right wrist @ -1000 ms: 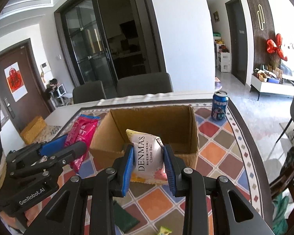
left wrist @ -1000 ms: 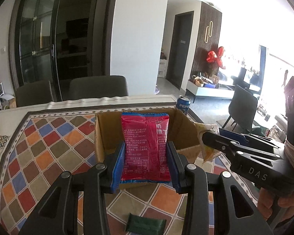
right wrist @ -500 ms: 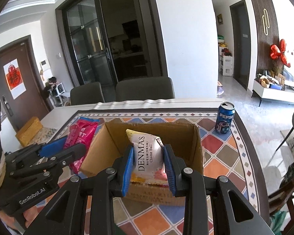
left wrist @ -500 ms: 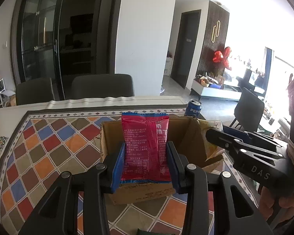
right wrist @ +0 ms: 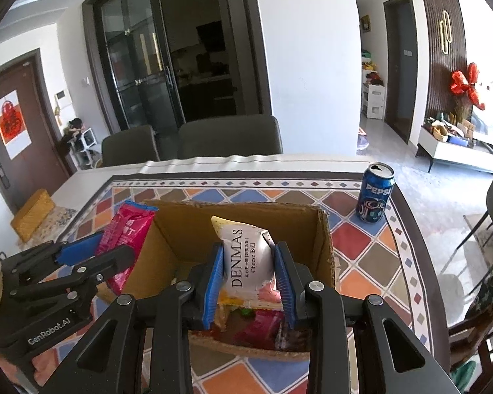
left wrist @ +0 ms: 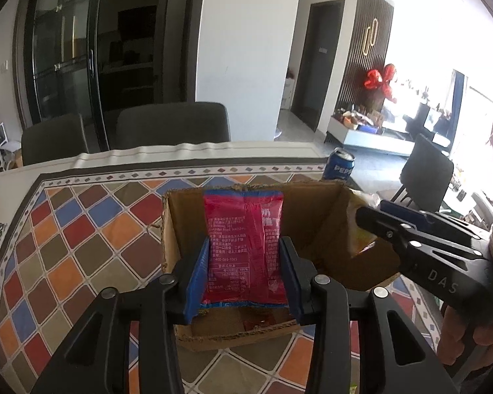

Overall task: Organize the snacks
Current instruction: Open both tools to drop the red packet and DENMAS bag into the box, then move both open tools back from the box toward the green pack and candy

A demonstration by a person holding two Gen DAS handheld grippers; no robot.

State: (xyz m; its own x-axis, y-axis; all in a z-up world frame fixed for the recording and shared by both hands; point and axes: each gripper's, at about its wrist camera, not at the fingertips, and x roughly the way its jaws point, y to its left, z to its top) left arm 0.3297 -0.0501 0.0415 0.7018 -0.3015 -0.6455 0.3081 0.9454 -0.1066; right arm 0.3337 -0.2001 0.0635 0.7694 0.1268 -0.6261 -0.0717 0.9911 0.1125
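An open cardboard box [left wrist: 315, 210] [right wrist: 187, 226] stands on the patterned tablecloth. My left gripper [left wrist: 243, 256] is shut on a red snack packet [left wrist: 245, 229] and holds it upright over the box; the packet also shows in the right wrist view [right wrist: 125, 243]. My right gripper [right wrist: 248, 262] is shut on a white DENMAS Cheese Ball packet [right wrist: 246, 256] above the box opening. Its yellow-white edge shows at the box's right side in the left wrist view [left wrist: 358, 229]. Several snack packets [right wrist: 263, 321] lie at the bottom of the box.
A blue Pepsi can [right wrist: 374, 197] [left wrist: 340, 164] stands beyond the box near the table's far right edge. Two dark chairs [right wrist: 230, 134] stand behind the table. A yellow box [right wrist: 33, 213] lies on the counter to the left.
Both grippers have moved forward and up over the box with their packets. The box now lies under the packets and its inside shows. The dark green packet on the cloth has left view.
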